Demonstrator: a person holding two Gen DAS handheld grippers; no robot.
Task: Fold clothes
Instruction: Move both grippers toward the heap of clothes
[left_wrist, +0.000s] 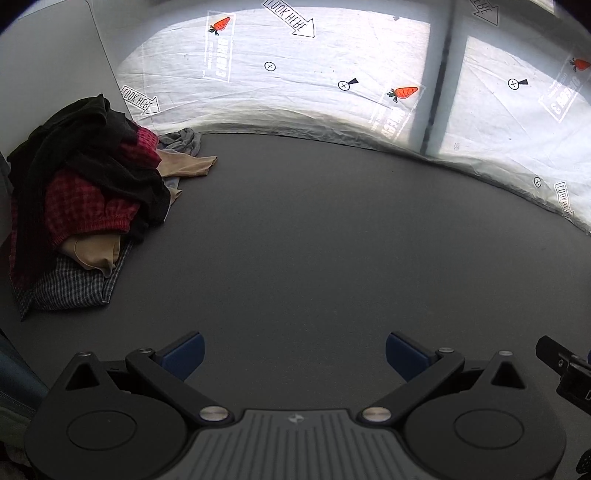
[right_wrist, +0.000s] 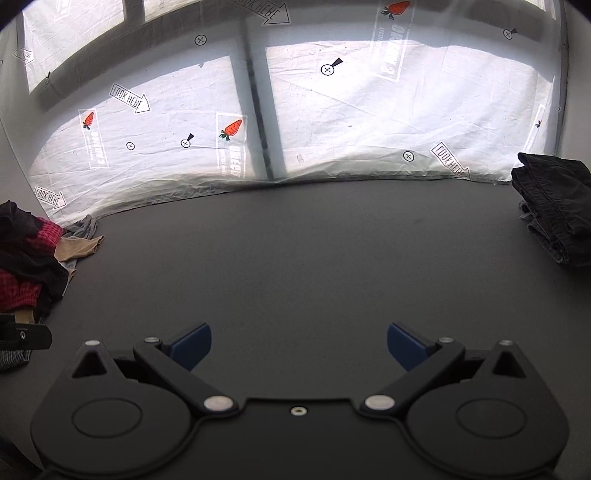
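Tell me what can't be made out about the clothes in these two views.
- Left wrist view: the pile of unfolded clothes runs off the left edge; the black garment on top covers the layers beneath, so the count is unclear.
- Right wrist view: the dark folded stack is cut by the right edge.
- Right wrist view: the checked cloth is mostly hidden behind the left gripper's tip.
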